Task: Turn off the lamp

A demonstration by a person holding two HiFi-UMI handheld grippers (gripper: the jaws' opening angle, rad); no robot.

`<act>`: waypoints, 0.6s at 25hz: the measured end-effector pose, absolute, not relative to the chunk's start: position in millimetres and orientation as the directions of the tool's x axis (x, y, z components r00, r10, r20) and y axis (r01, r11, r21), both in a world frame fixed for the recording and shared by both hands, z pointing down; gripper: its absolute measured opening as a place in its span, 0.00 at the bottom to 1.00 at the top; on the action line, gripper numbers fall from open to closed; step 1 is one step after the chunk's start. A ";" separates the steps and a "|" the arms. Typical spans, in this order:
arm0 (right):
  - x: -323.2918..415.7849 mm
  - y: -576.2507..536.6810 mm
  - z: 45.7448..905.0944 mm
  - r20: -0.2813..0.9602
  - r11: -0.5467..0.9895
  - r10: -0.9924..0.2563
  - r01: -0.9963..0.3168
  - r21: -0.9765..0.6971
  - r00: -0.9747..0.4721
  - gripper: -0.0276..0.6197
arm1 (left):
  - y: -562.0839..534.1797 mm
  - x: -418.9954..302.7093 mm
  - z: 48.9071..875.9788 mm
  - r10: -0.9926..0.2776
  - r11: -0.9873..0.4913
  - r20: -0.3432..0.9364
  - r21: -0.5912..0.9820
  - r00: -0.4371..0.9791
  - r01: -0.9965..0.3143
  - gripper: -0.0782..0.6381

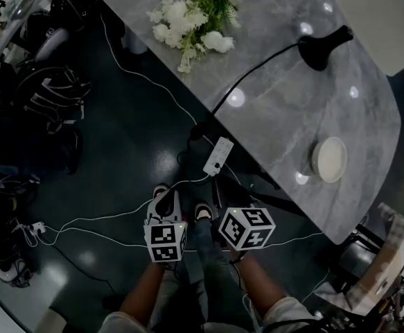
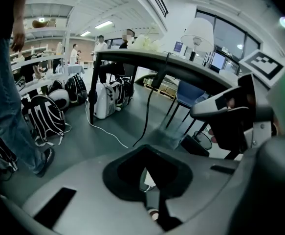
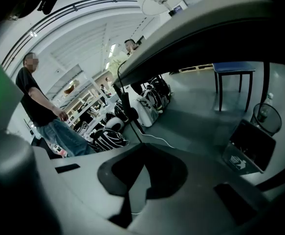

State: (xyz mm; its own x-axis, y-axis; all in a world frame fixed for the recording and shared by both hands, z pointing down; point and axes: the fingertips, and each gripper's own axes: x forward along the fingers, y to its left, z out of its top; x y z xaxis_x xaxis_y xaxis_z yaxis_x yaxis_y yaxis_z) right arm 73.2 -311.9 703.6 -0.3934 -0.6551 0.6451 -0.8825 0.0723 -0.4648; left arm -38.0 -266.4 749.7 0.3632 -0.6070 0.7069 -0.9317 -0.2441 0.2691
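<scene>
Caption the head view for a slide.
Left gripper and right gripper hang low near the floor power strip, lamp on table.

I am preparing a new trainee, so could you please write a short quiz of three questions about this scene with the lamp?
1. True or false: the black cable runs from the lamp base across the grey table to its edge.
2. The right tongs are: A) wide open; B) shut and empty; C) shut on the cable.
3. Which white, oblong thing lies on the floor beside the table's edge?
Key: 1 true. 2 B. 3 the power strip.
</scene>
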 end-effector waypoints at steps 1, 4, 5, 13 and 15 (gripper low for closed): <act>72.5 -309.4 697.4 0.646 0.082 -0.651 -0.883 -0.463 -0.399 0.04 | -265.4 -35.1 740.7 -0.612 -0.250 0.701 0.267 0.366 -0.930 0.10; 72.8 -302.9 672.0 0.644 0.105 -0.647 -0.884 -0.456 -0.409 0.04 | -265.5 -27.1 706.3 -0.631 -0.264 0.679 0.266 0.375 -0.927 0.10; 73.7 -301.3 662.3 0.642 0.108 -0.648 -0.884 -0.456 -0.410 0.04 | -266.4 -25.0 694.1 -0.639 -0.266 0.671 0.267 0.376 -0.926 0.10; 86.0 -323.3 584.0 0.580 0.116 -0.707 -0.875 -0.469 -0.405 0.04 | -291.4 -15.3 607.9 -0.710 -0.279 0.599 0.246 0.372 -0.928 0.10; 88.7 -322.0 561.5 0.573 0.120 -0.714 -0.876 -0.466 -0.403 0.04 | -287.8 -13.0 586.3 -0.712 -0.286 0.591 0.248 0.379 -0.926 0.10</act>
